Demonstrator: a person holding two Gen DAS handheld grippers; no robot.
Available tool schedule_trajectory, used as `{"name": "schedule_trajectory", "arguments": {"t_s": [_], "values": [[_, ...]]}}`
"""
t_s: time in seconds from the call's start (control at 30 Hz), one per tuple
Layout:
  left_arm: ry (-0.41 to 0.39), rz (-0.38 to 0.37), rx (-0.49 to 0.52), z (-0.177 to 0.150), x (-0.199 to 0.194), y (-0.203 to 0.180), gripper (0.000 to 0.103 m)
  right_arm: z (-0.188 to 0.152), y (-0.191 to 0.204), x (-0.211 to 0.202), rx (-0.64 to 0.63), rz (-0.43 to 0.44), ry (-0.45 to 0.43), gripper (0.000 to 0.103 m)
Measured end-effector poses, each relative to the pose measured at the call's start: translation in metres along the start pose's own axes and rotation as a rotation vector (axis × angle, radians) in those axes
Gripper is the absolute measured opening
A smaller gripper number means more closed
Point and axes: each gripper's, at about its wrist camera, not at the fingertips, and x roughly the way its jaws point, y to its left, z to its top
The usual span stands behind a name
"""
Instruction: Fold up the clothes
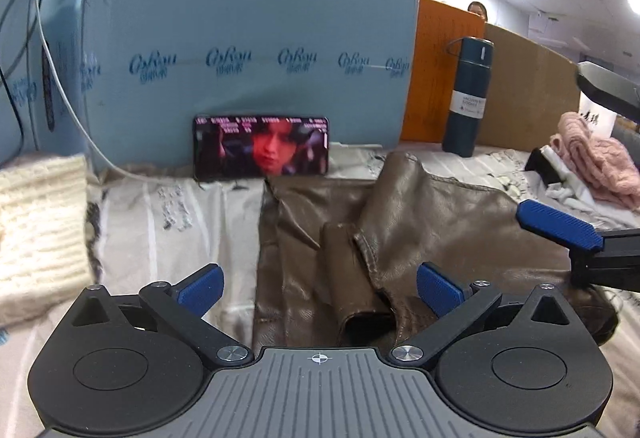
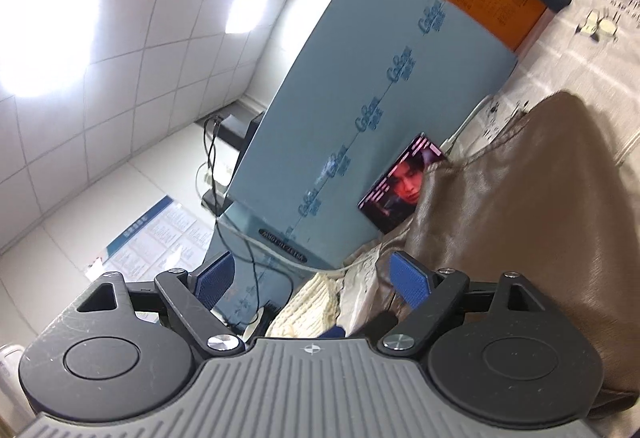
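A brown leather-like garment [image 1: 420, 230] lies crumpled on the cloth-covered table, partly folded with a flap turned up in the middle. My left gripper [image 1: 320, 288] is open just above its near edge, holding nothing. My right gripper [image 2: 314, 278] is open and empty, rolled sideways; the garment [image 2: 520, 217] lies along its right finger [image 2: 412, 284]. The right gripper's blue pad [image 1: 560, 226] shows in the left wrist view, at the garment's right side.
A phone [image 1: 262, 147] leans on a blue foam board [image 1: 240, 69] at the back. A dark flask [image 1: 468, 97] stands at the back right. A cream knit [image 1: 40, 230] lies left, a pink knit [image 1: 596, 161] right. A white cable [image 1: 68, 97] hangs left.
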Motion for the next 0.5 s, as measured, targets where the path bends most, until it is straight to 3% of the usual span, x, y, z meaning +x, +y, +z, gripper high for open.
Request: {"name": "schedule_trajectory", "arguments": {"t_s": [0.13, 0.23, 0.5], "values": [[0.065, -0.113, -0.127, 0.0, 0.006, 0.017, 0.103, 0.012, -0.001, -0.014, -0.047, -0.194, -0.082, 0.092], [0.091, -0.14, -0.196, -0.001, 0.01, 0.025, 0.103, 0.021, -0.01, -0.025, -0.04, -0.335, -0.138, 0.092], [0.122, -0.167, -0.281, -0.001, 0.016, 0.036, 0.103, 0.029, -0.037, -0.025, 0.05, -0.489, -0.093, 0.093]]}}
